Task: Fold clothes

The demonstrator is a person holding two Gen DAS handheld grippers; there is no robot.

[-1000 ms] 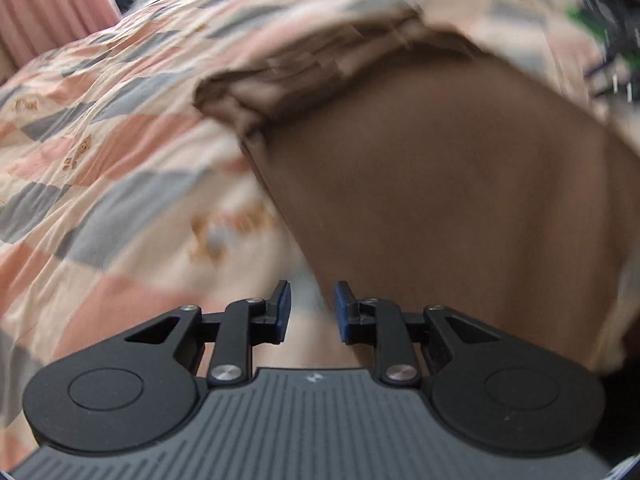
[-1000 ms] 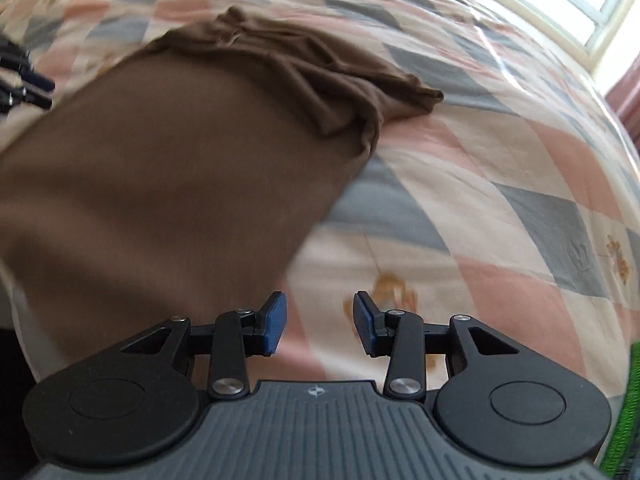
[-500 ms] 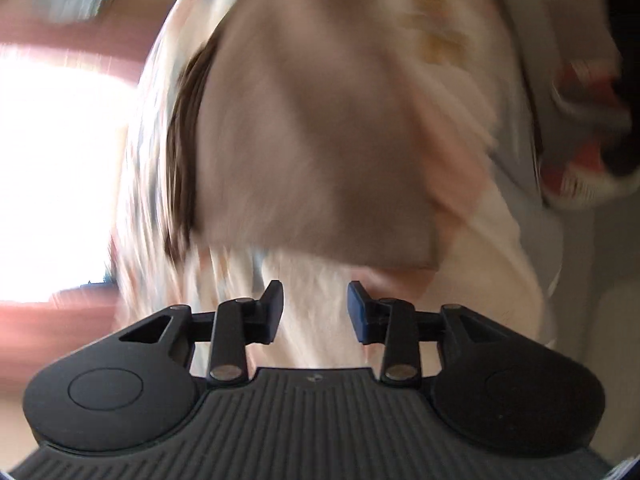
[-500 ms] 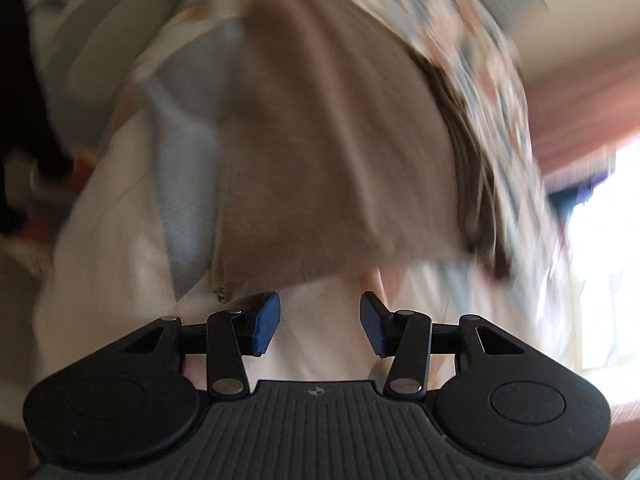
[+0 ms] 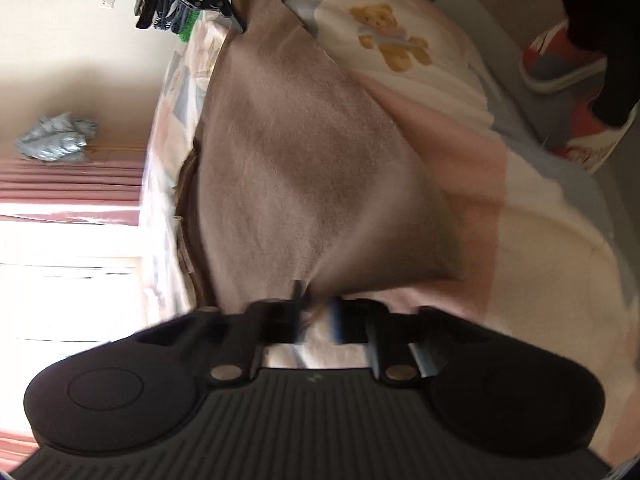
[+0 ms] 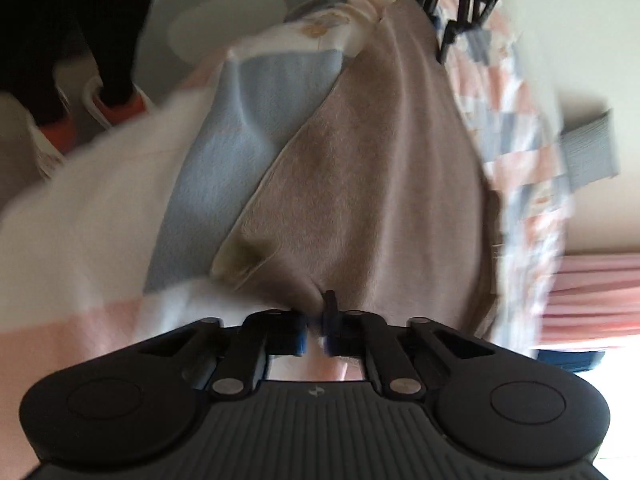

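Note:
A brown garment point(image 5: 312, 160) lies flat on the checked bedspread point(image 5: 540, 260), next to the bed's edge. In the left wrist view my left gripper point(image 5: 316, 316) is shut on the near hem corner, and the cloth puckers toward its blurred fingers. At the garment's far corner, my right gripper point(image 5: 234, 14) appears small. The right wrist view has the same brown garment point(image 6: 380, 180) running away from my right gripper point(image 6: 314, 332), which is shut on its own hem corner. My left gripper point(image 6: 438, 28) sits at the opposite corner there.
The bedspread point(image 6: 100, 220) drops over the mattress edge toward the floor, where a person's dark legs and red-and-white shoes point(image 5: 560, 56) stand. A pink curtain point(image 5: 68, 184) and a bright window are beyond the bed. A teddy-bear print point(image 5: 392, 40) marks the spread beside the garment.
Both grippers have swung round to the garment's hem at the bed's edge, rolled sideways, and gone from open to shut on its two corners.

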